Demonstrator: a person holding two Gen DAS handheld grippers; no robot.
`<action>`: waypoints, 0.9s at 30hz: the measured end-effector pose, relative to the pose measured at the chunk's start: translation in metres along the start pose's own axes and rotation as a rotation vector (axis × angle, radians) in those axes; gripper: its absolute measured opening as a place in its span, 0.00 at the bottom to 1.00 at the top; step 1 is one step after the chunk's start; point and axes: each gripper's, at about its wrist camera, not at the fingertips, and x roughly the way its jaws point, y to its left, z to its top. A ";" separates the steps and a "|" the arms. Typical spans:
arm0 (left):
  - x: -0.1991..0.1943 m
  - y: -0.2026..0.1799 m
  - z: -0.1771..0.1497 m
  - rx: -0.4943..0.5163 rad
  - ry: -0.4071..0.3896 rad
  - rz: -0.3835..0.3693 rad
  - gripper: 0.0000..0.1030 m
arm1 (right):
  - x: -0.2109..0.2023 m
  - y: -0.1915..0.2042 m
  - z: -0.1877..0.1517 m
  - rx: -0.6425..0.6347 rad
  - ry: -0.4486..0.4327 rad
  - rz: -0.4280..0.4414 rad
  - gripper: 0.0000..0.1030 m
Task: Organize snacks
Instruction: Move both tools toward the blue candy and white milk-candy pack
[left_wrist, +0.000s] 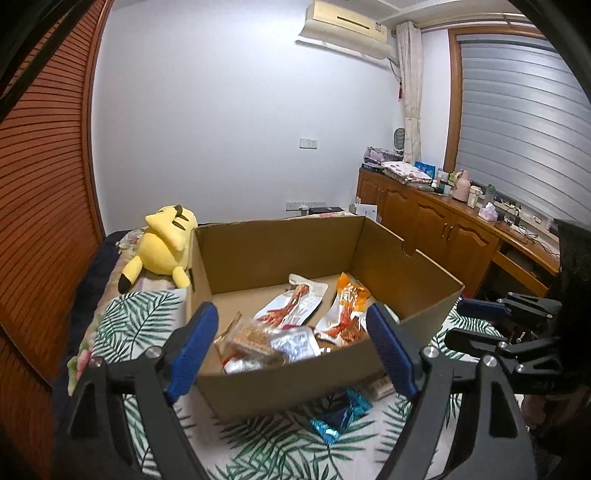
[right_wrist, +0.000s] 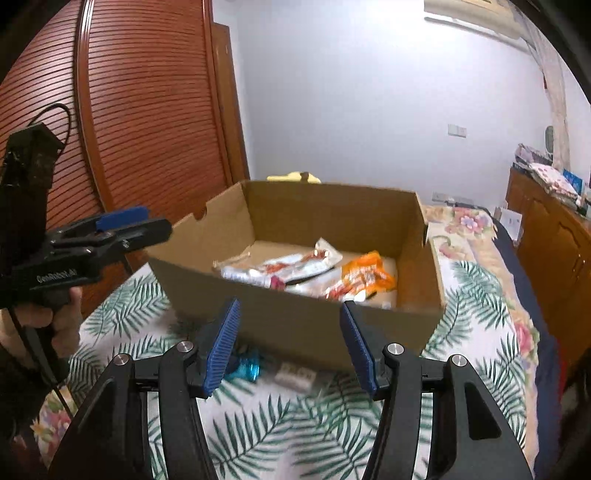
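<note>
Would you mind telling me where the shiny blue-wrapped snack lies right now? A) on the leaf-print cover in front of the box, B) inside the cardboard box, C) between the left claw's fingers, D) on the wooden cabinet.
A: the blue-wrapped snack lies on the leaf-print cover just outside the near wall of the cardboard box, and both the left claw and right claw are open and empty.

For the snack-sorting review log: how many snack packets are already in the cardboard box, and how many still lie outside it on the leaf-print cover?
In the cardboard box: about 5, among them the white chicken-feet packet and the orange packet; the near pile overlaps
Outside on the cover: 2, the blue wrapper and the pale packet
Total: about 7
</note>
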 end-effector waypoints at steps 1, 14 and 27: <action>-0.002 0.002 -0.003 0.000 -0.002 0.002 0.81 | 0.002 0.000 -0.004 0.002 0.009 -0.005 0.56; -0.002 0.021 -0.055 -0.056 0.064 0.019 0.81 | 0.063 0.003 -0.044 0.045 0.180 -0.055 0.58; 0.017 0.024 -0.075 -0.066 0.123 0.040 0.81 | 0.099 0.004 -0.050 0.045 0.256 -0.103 0.66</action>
